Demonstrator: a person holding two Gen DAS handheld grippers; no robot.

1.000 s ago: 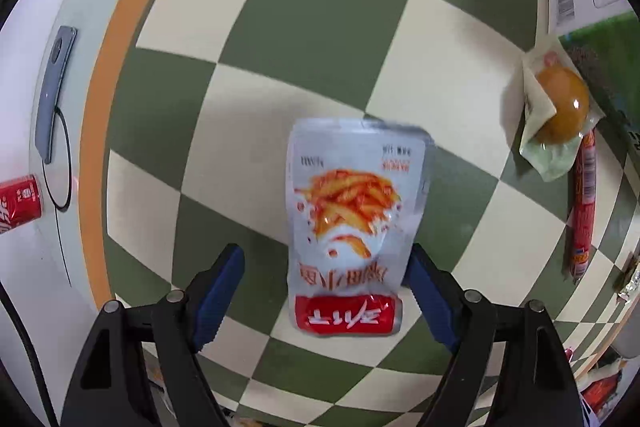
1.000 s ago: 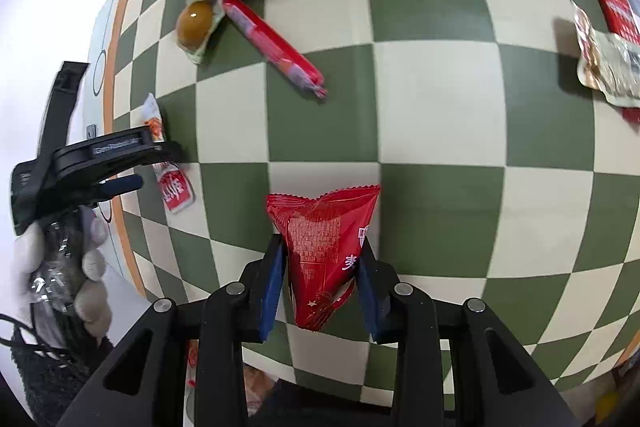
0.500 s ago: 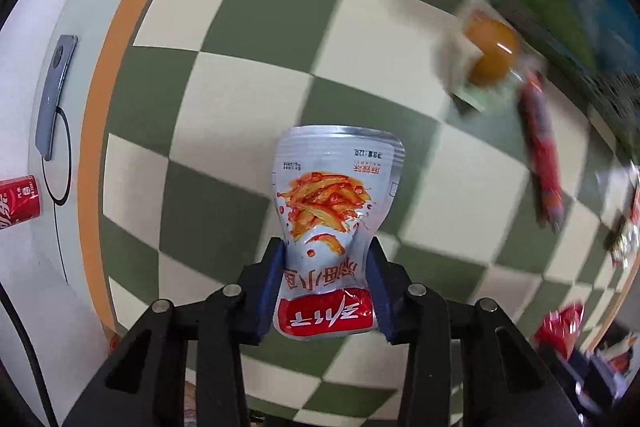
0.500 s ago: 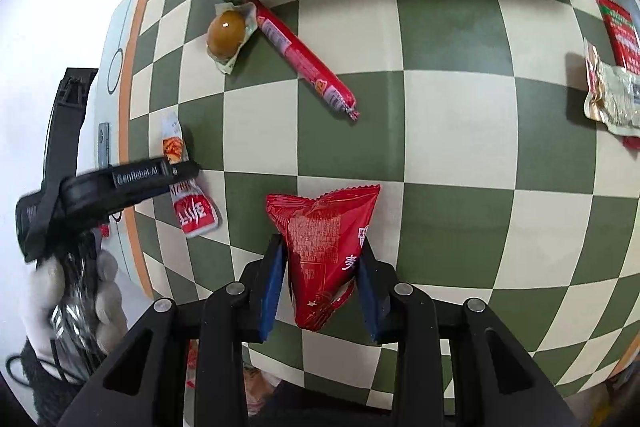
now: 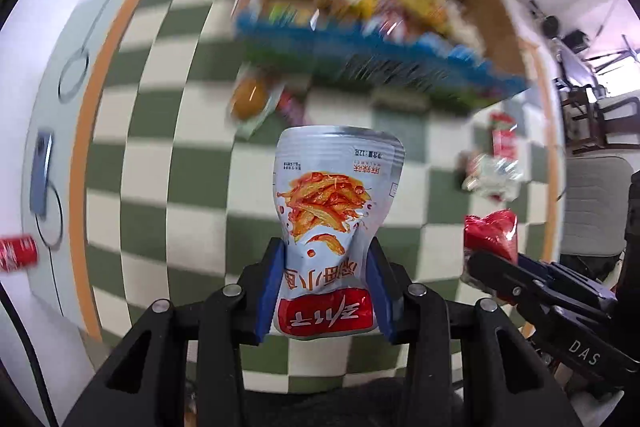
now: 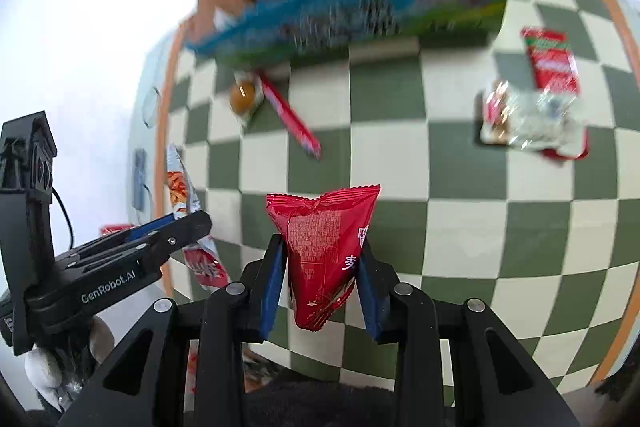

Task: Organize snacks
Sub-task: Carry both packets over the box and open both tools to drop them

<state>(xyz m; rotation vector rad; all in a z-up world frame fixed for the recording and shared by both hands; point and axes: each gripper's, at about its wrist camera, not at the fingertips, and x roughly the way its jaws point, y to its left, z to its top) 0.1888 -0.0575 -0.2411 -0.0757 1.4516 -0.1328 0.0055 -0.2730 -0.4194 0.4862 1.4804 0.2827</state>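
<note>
My left gripper (image 5: pixel 326 291) is shut on a silver snack pouch (image 5: pixel 334 203) with an orange picture and a red band, held well above the checkered cloth. My right gripper (image 6: pixel 320 279) is shut on a red snack packet (image 6: pixel 322 251), also lifted off the cloth. Each view shows the other gripper: the right gripper (image 5: pixel 492 259) with its red packet (image 5: pixel 490 233) at the lower right, the left gripper (image 6: pixel 192 227) with the pouch (image 6: pixel 180 187) at the lower left. An open cardboard box (image 5: pixel 496 15) with a blue printed side, holding several snacks, stands at the far end.
On the green-and-cream checkered cloth (image 6: pixel 440 167) lie a packed brown egg (image 6: pixel 242 97), a red sausage stick (image 6: pixel 292 119), a clear-wrapped snack (image 6: pixel 528 119) and a red-green packet (image 6: pixel 550 61). A phone (image 5: pixel 40 171) and a red can (image 5: pixel 16 253) sit left of the cloth.
My left gripper closed on the silver pouch and lifted it off the cloth. Both grippers rose with their packets, and the open box of snacks came into view ahead.
</note>
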